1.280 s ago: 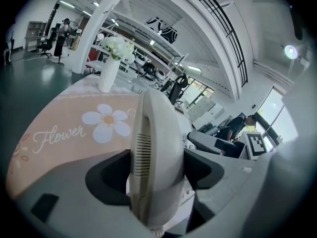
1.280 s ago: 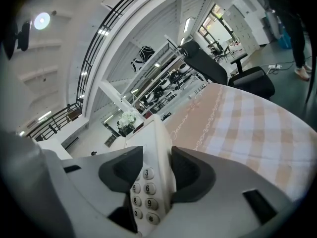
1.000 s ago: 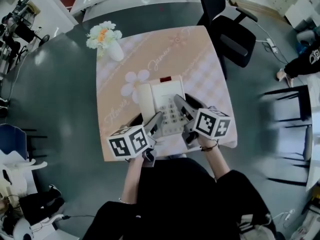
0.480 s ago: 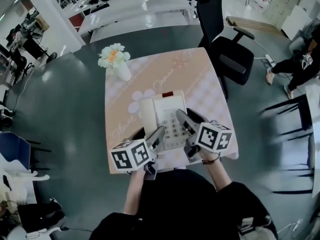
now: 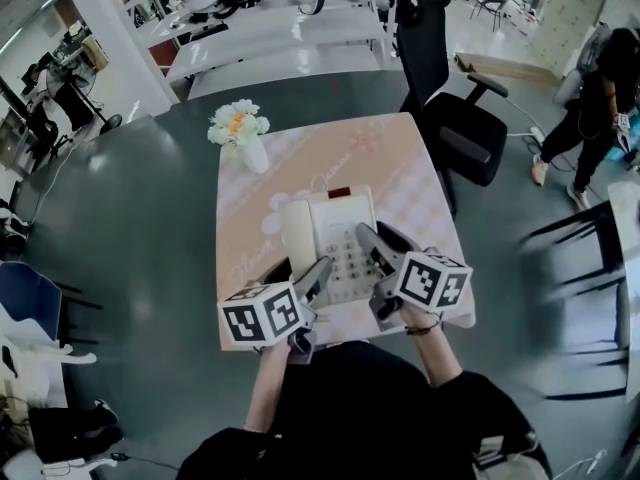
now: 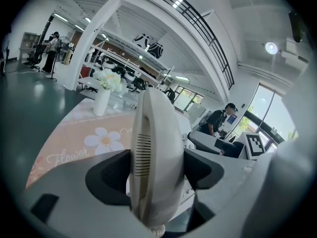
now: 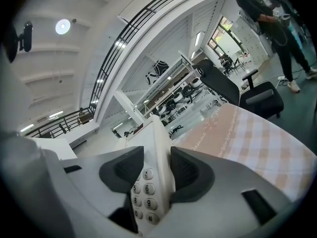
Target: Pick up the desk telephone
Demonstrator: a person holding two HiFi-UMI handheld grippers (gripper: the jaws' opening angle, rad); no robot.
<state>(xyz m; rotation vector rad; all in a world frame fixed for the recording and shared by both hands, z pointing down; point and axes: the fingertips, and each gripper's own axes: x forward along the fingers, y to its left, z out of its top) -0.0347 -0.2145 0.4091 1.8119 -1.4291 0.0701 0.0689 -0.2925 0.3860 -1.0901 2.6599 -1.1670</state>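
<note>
The cream desk telephone (image 5: 330,236) hangs a little above the pink tablecloth (image 5: 420,188), held from both sides. My left gripper (image 5: 312,276) is shut on its handset side; in the left gripper view the ribbed handset (image 6: 153,152) fills the gap between the jaws of the left gripper (image 6: 156,171). My right gripper (image 5: 372,252) is shut on the keypad side; the right gripper view shows the number keys (image 7: 146,190) pinched between the jaws of the right gripper (image 7: 157,168). The phone's curly cord shows just below the handset.
A white vase of flowers (image 5: 241,134) stands at the table's far left corner. A black office chair (image 5: 452,108) sits behind the table on the right. A person (image 5: 598,88) walks at the far right. Long white benches (image 5: 270,38) run across the back.
Both grippers have risen together with the telephone between them, and the table has dropped away beneath it. The head view now looks further into the room.
</note>
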